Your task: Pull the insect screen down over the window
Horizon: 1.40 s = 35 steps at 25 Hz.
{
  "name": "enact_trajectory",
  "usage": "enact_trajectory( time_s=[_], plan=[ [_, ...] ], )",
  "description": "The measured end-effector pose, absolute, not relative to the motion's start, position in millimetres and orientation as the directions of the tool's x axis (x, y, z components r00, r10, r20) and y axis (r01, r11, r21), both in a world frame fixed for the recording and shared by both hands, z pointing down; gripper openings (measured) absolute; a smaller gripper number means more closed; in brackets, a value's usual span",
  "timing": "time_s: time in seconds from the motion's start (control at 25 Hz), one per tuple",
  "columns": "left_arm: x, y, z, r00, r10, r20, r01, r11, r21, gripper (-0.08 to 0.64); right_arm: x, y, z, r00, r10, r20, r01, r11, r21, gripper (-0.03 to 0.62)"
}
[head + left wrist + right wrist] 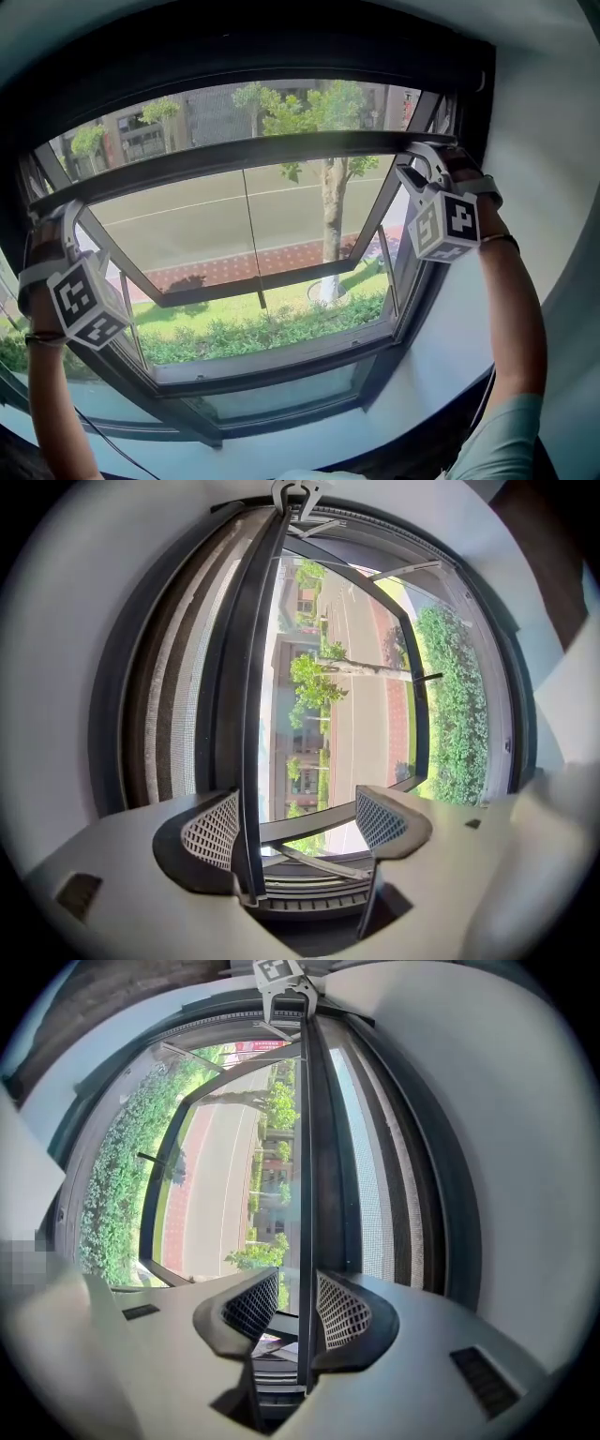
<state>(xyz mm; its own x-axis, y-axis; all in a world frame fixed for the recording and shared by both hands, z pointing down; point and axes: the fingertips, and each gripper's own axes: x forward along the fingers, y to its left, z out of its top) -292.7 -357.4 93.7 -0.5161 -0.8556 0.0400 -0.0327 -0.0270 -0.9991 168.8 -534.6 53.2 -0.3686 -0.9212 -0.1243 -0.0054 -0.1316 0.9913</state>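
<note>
The screen's pull bar (244, 152) sits only about a quarter down the window (281, 364). Left tongs (295, 810) gape wide and right tongs (298, 1290) stand narrower, both released, straddling the bar ends. Most of the pull remains.

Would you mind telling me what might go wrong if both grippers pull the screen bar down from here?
1. The left gripper has its jaws wide apart, and the screen bar touches only one jaw, so that end may slip free.
2. The right gripper has its jaws much closer about the bar. With such unequal holds, the bar might come down skewed and bind in the window frame.
</note>
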Motion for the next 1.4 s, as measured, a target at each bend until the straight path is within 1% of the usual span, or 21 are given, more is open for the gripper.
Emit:
enact_trajectory(
  time_s=[0.32, 0.52, 0.68, 0.96, 1.24, 1.4],
  plan=[
    [-291.8, -350.6, 145.5, -0.532, -0.845, 0.057, -0.013, -0.059, -0.998, 0.380, 172.8, -530.0, 104.3, -0.357, -0.929, -0.101, 0.005, -0.110, 0.994, 0.123],
    [-288.9, -352.0, 173.4, -0.519, -0.849, 0.098, -0.044, -0.088, -0.995, 0.380, 175.2, -531.5, 129.1, -0.352, -0.933, -0.071, 0.032, -0.088, 0.996, 0.123],
    [-289.3, -347.6, 205.2, -0.516, -0.844, 0.145, -0.061, -0.132, -0.989, 0.380, 173.4, -530.2, 161.3, -0.357, -0.934, -0.021, 0.052, -0.042, 0.998, 0.120],
    [-287.6, -347.0, 237.4, -0.510, -0.844, 0.168, -0.079, -0.148, -0.986, 0.380, 175.8, -524.8, 192.2, -0.351, -0.936, 0.007, 0.052, -0.012, 0.999, 0.121],
    [-285.8, -340.7, 291.9, -0.504, -0.824, 0.259, -0.115, -0.233, -0.966, 0.380, 174.7, -522.3, 245.4, -0.354, -0.931, 0.092, 0.084, 0.066, 0.994, 0.120],
    [-284.8, -340.5, 305.9, -0.503, -0.823, 0.266, -0.118, -0.240, -0.964, 0.380, 165.8, -514.4, 252.7, -0.367, -0.923, 0.115, 0.086, 0.089, 0.992, 0.120]
  ],
)
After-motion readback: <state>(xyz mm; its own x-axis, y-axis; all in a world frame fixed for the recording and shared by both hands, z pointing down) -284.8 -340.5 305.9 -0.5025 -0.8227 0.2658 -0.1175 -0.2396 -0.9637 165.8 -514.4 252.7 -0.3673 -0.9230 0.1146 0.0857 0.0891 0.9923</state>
